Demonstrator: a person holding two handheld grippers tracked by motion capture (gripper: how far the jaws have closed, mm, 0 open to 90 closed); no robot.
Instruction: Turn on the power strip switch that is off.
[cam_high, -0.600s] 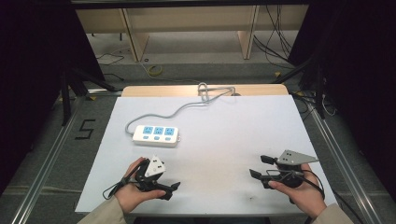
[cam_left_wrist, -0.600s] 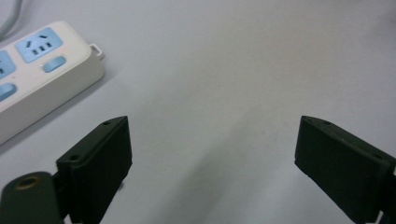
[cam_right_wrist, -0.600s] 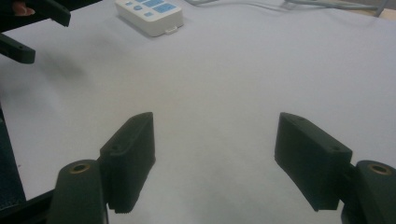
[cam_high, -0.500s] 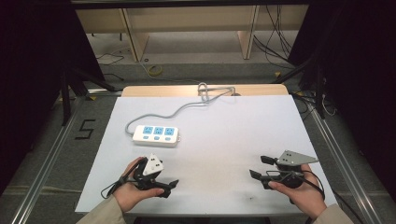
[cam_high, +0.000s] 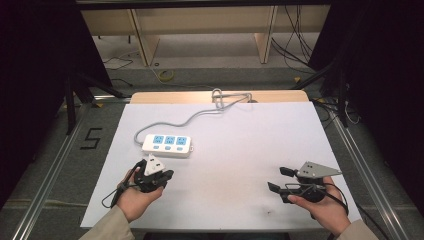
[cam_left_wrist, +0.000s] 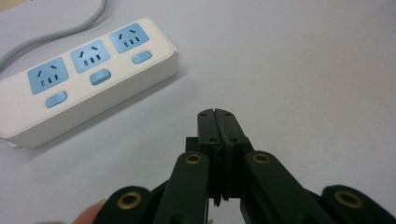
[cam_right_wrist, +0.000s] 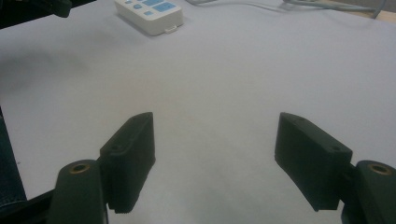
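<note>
High view: power strip (cam_high: 167, 145) untouched at eleven o'clock; left gripper (cam_high: 159, 176) fingers closed empty, right gripper (cam_high: 281, 179) fingers spread; nothing started.

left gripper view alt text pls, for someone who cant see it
The left gripper, its two black jaws shut with nothing between them, hangs over a white table. Up and to the left lies a white power strip with three blue sockets, three blue switches and a grey cable.

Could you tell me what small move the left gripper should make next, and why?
Probably open the left gripper: its jaws are pressed shut on nothing, and the power strip lies just ahead, untouched. The right gripper is already open over the bare table.
</note>
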